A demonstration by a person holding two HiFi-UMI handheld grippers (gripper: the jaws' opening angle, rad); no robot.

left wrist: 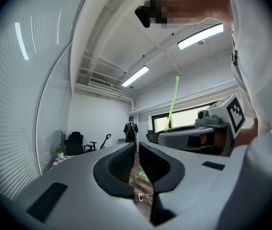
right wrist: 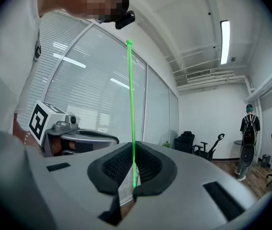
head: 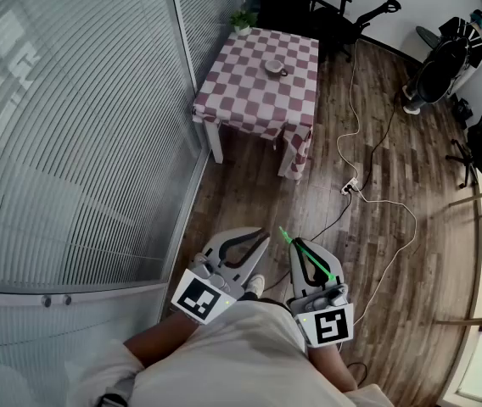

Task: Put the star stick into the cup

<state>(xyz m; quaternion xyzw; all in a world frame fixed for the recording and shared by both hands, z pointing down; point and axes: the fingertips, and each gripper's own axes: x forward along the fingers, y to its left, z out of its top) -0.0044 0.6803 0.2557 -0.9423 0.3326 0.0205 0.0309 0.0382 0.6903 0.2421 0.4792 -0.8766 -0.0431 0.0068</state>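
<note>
A thin green star stick stands nearly upright between the pads of my right gripper, which is shut on it. In the right gripper view the stick rises from the right gripper toward the ceiling. My left gripper is held close beside it at waist height; its jaws stand a narrow gap apart with nothing between them. The left gripper view looks past the left gripper to the stick on the right. The cup sits far ahead on a table with a checkered cloth.
Glass walls with blinds run along the left. White cables and a power strip lie on the wooden floor between me and the table. A potted plant, office chairs and a standing person are at the back.
</note>
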